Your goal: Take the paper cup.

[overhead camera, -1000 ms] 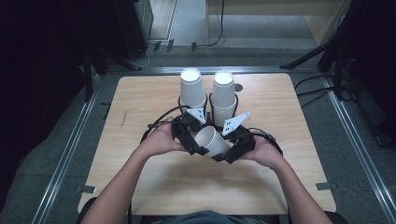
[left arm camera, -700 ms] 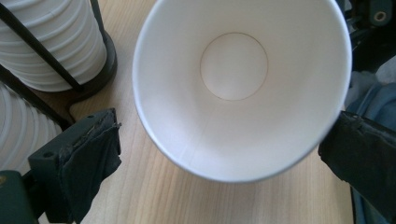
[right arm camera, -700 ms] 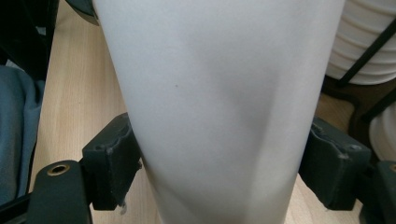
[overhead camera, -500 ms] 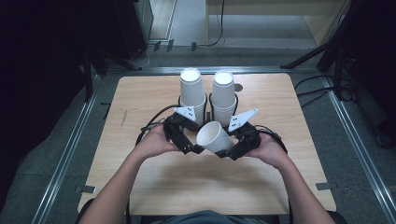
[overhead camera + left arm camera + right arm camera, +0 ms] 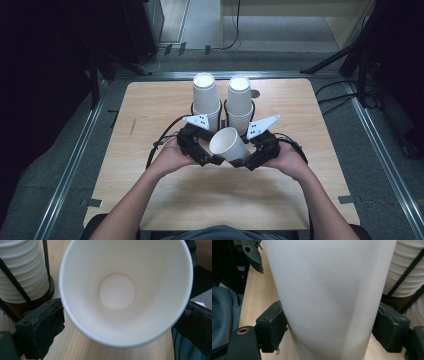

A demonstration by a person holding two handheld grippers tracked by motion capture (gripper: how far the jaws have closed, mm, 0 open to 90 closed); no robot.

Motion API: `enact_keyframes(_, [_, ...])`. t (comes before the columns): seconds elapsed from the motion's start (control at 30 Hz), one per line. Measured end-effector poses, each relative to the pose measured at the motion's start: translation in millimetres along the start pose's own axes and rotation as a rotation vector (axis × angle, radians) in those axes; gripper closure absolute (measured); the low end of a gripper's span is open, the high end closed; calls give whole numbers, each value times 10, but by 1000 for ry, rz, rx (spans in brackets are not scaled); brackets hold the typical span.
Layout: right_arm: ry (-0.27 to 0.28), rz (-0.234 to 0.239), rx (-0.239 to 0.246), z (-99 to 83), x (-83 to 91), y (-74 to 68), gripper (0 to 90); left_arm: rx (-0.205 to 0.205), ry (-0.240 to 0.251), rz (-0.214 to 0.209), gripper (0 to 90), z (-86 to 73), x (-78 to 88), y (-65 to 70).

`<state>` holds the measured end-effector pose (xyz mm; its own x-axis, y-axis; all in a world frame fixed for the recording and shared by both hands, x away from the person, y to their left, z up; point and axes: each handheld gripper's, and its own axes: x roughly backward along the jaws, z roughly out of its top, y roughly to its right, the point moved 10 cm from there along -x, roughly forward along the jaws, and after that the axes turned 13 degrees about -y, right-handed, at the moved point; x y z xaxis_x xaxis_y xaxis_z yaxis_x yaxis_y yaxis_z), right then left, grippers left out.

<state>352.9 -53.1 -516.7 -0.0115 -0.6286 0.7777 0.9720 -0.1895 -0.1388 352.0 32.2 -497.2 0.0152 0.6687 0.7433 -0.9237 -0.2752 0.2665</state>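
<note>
A single white paper cup (image 5: 229,142) hangs tilted over the middle of the wooden table (image 5: 150,115), its mouth turned up and to the left. My left gripper (image 5: 212,159) is shut on it. In the left gripper view I look straight into the cup (image 5: 117,291), with one black jaw against each side of its rim. My right gripper (image 5: 248,162) is shut on the cup's wall (image 5: 324,302), which bulges between the two pads (image 5: 272,327). Both hands sit close together around the cup.
Two tall stacks of white paper cups stand in black wire holders just behind the grippers, the left stack (image 5: 206,100) and the right stack (image 5: 239,100). One stack (image 5: 22,270) is close beside the left jaw. Metal rails edge the table.
The cup has tipped from lying on its side to mouth-up and risen slightly toward the stacks. Both grippers moved with it and kept their hold.
</note>
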Motion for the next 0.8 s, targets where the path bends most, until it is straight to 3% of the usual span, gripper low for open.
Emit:
enact_keyframes(0.37, [14, 32, 15, 85, -114, -69, 206, 23, 46, -12, 0, 79, -43, 31])
enact_keyframes(0.63, [19, 39, 14, 102, -133, -78, 208, 20, 78, 28, 67, 109, 7, 31])
enact_keyframes(0.8, [17, 30, 22, 90, -124, -76, 208, 17, 60, 39, 96, 103, 2, 37])
